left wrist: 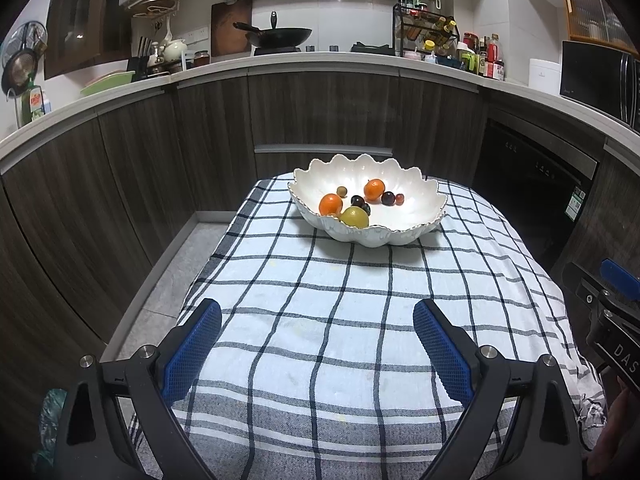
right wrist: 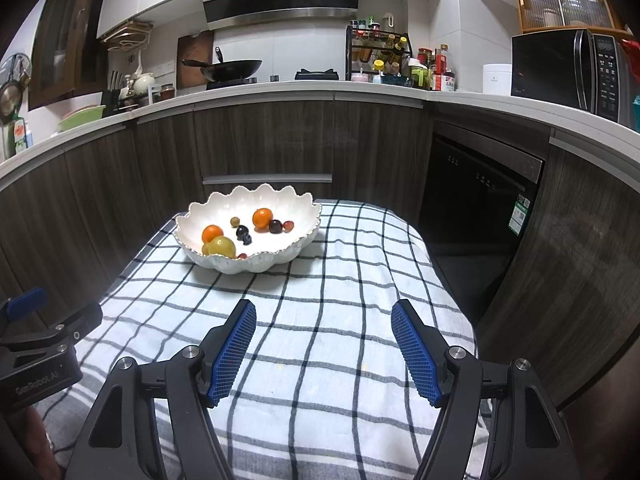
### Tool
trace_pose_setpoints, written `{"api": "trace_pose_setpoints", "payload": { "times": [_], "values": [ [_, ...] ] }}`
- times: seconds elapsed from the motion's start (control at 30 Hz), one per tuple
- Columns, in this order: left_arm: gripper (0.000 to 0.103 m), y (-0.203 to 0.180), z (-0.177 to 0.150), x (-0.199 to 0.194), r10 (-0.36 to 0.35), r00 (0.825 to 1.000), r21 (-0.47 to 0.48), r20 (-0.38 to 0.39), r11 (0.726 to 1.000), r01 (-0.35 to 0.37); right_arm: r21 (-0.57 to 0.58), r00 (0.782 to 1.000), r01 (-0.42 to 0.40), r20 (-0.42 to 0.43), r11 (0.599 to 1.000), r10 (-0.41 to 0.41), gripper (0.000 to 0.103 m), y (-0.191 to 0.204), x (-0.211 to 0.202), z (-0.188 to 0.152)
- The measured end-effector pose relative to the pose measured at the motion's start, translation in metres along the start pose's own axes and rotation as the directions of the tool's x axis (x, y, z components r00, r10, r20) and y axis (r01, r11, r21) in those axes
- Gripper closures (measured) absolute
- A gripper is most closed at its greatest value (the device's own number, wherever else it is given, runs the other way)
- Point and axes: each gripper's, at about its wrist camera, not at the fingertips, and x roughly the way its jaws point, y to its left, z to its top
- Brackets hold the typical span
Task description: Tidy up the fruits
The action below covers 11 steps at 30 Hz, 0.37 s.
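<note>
A white scalloped bowl (left wrist: 420, 204) stands at the far end of the checked cloth (left wrist: 320, 300); it also shows in the right wrist view (right wrist: 296, 216). In it lie two oranges (left wrist: 331, 204) (left wrist: 374, 189), a yellow-green fruit (left wrist: 354, 217), dark grapes (left wrist: 358, 201) and small red and olive fruits. My left gripper (left wrist: 318, 320) is open and empty, low over the near cloth. My right gripper (right wrist: 324, 320) is open and empty, beside it to the right. Both are well short of the bowl.
The cloth (right wrist: 340, 280) covers a small table with floor (left wrist: 176, 280) to the left. Dark wood cabinets (left wrist: 320, 112) and a dishwasher (right wrist: 480, 200) stand behind. The counter (right wrist: 280, 88) holds a wok, a spice rack and a microwave (right wrist: 568, 68).
</note>
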Motion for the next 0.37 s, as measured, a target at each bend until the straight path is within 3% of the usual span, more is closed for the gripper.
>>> {"api": "trace_pose_setpoints", "payload": {
  "times": [0.37],
  "values": [
    [0.005, 0.0021, 0.0011, 0.0000, 0.007, 1.000, 0.003, 0.001, 1.000, -0.007, 0.000, 1.000, 0.000, 0.000, 1.000, 0.000, 0.032, -0.0001, 0.0003, 0.0001]
  ]
}}
